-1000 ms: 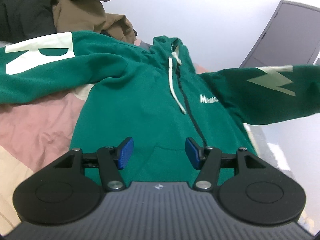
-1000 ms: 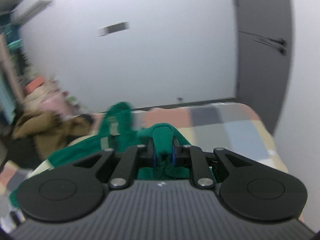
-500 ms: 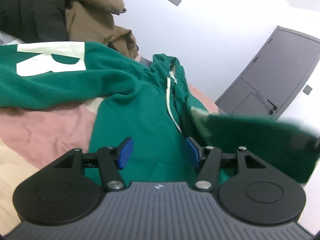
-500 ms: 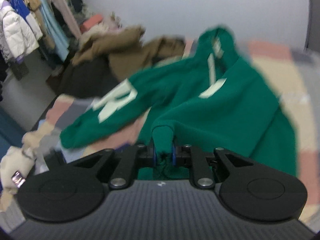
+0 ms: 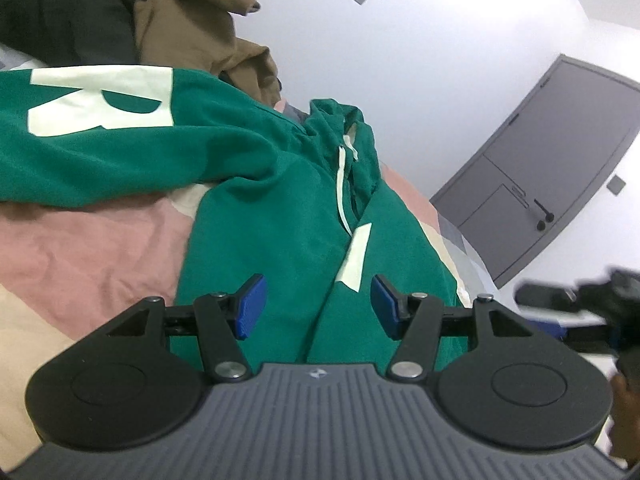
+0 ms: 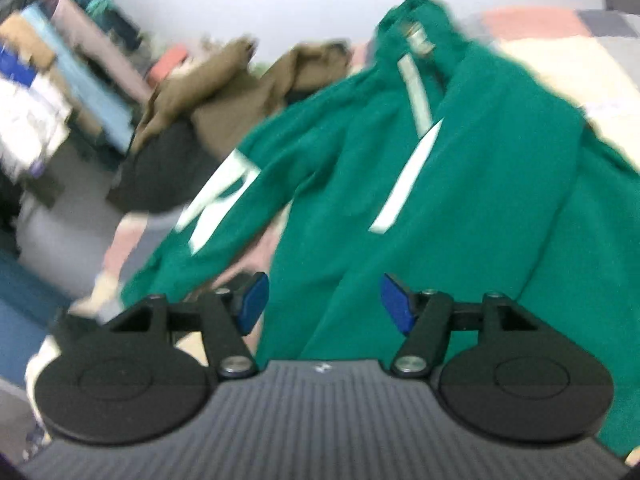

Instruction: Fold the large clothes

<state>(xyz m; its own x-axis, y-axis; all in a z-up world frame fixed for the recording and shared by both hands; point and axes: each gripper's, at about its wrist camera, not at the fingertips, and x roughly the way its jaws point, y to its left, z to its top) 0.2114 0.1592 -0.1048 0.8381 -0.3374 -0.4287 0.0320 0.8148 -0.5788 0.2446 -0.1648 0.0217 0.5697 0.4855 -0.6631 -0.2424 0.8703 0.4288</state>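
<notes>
Above green hoodie [image 6: 460, 208], right gripper [image 6: 324, 300] opening, nothing gripped

This is a bedroom in a home. A bed [image 5: 92, 240] with a patchwork cover of pink, cream and grey squares carries a green hoodie [image 5: 280, 208] spread flat, and a heap of brown and black clothes [image 5: 168, 28] lies at its far edge. Plain white walls [image 5: 420, 80] and a grey door [image 5: 560, 160] with a dark handle close the room. Beyond the bed's far left corner, blurred, hang rows of coats and jackets [image 6: 48, 80].
</notes>
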